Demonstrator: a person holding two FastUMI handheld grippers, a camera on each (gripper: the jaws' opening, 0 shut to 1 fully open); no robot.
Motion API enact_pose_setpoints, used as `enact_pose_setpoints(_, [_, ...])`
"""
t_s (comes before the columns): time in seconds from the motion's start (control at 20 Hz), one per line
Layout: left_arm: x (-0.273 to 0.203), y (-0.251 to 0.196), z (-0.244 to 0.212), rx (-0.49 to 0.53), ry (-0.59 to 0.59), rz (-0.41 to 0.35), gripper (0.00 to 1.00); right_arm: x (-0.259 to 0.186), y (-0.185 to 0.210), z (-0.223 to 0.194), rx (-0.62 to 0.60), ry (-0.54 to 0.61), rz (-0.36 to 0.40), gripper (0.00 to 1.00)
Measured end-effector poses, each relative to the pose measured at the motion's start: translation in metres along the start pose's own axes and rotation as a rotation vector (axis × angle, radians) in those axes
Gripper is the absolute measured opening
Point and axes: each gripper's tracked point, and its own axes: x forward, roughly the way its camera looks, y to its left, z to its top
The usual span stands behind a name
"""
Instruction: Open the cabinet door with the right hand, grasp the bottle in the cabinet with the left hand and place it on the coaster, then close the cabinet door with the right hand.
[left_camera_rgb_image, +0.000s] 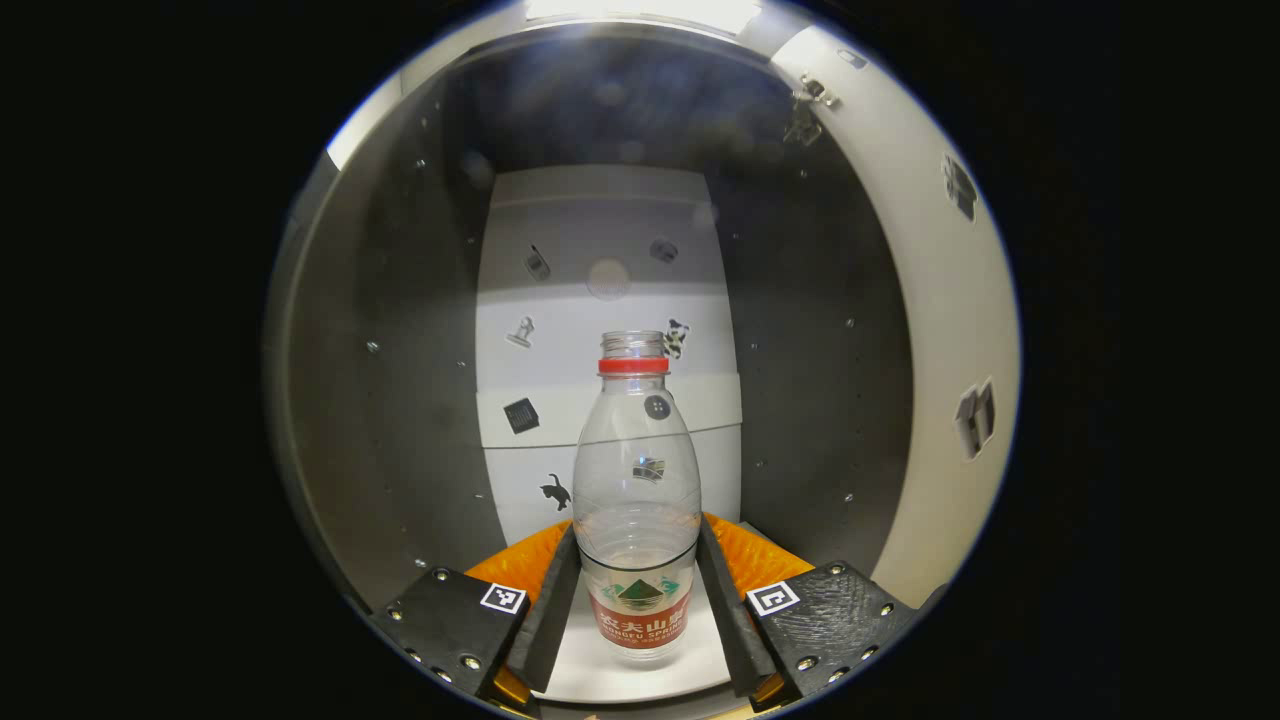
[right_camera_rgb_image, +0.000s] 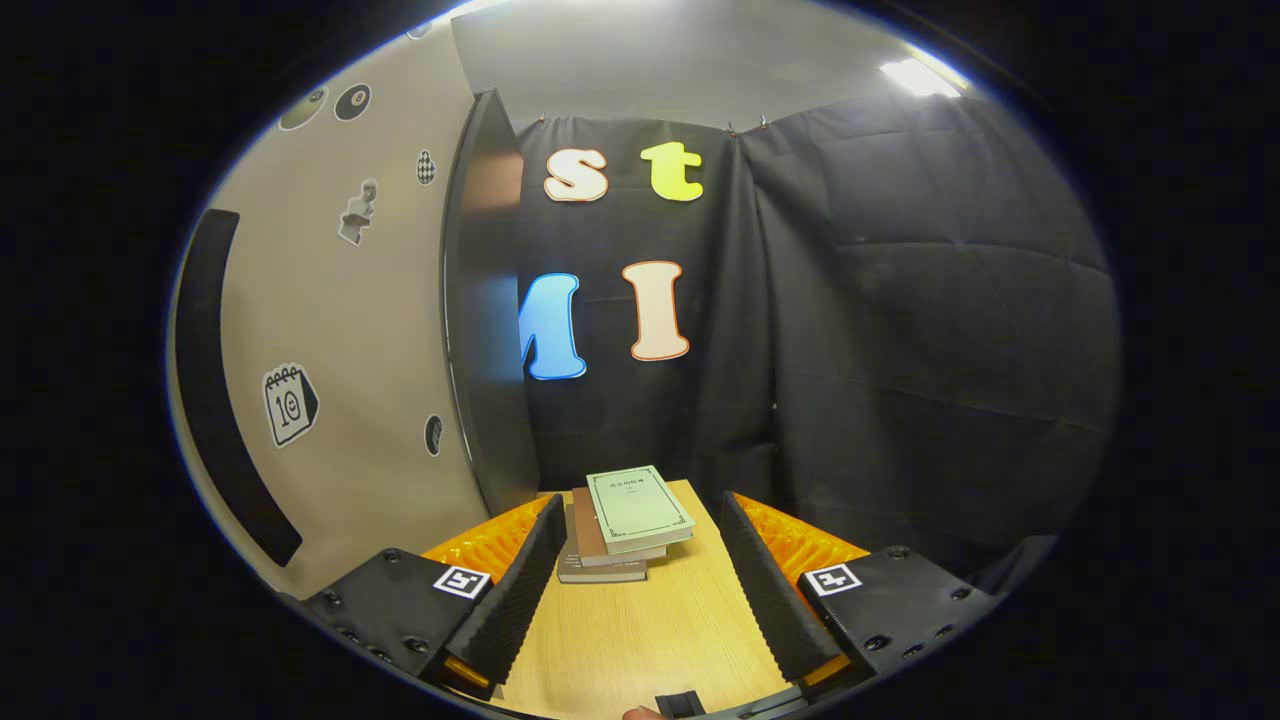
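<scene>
Inside the cabinet, seen in the left gripper view, dark side walls curved up around a white back panel dotted with small stickers, and a pale floor ran forward from it. The cabinet door stood swung open at the right of that view, its pale inner face carrying two stickers and a metal hinge near the top. The bottle stood upright on the cabinet floor, near its front edge and about midway between the two side walls. It was clear and looked empty, uncapped, with a red ring at the neck and a red and green label low on its body. The left hand-held gripper was spread wide with the bottle's lower body between its fingers; a narrow gap showed on each side, so neither finger pressed on it.

In the right gripper view, the cabinet door appeared again at the left, pale, with stickers and a long dark handle, its dark edge turned toward the black cloth wall. Below lay the wooden tabletop. A stack of books sat at its far edge, a pale green one uppermost. The right hand-held gripper hung over the tabletop with its fingers spread apart and nothing between them.
</scene>
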Motion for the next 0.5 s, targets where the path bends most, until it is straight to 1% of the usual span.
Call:
enact_pose_setpoints(0.15, [-0.038, 0.008, 0.012, -0.024, -0.014, 0.035, 0.63, 0.002, 0.003, 0.003, -0.009, -0.014, 0.047, 0.98])
enact_pose_setpoints(0.2, [-0.053, 0.010, 0.015, -0.028, -0.019, 0.050, 0.60, 0.003, 0.006, 0.004, -0.008, -0.020, 0.066, 0.98])
enact_pose_setpoints(0.25, [-0.067, 0.015, 0.016, -0.031, -0.022, 0.068, 0.60, 0.003, 0.008, 0.005, -0.009, -0.026, 0.086, 0.98])
enact_pose_setpoints(0.3, [-0.081, 0.019, 0.018, -0.031, -0.027, 0.087, 0.63, 0.002, 0.009, 0.007, -0.009, -0.029, 0.103, 0.98])
enact_pose_setpoints(0.35, [-0.096, 0.024, 0.018, -0.029, -0.029, 0.109, 0.63, 0.003, 0.010, 0.007, -0.011, -0.029, 0.116, 0.98])
enact_pose_setpoints(0.4, [-0.111, 0.030, 0.019, -0.023, -0.031, 0.130, 0.60, 0.004, 0.011, 0.008, -0.013, -0.031, 0.131, 0.98])
enact_pose_setpoints(0.5, [-0.143, 0.041, 0.018, -0.009, -0.034, 0.174, 0.60, 0.004, 0.013, 0.009, -0.014, -0.035, 0.158, 0.98])
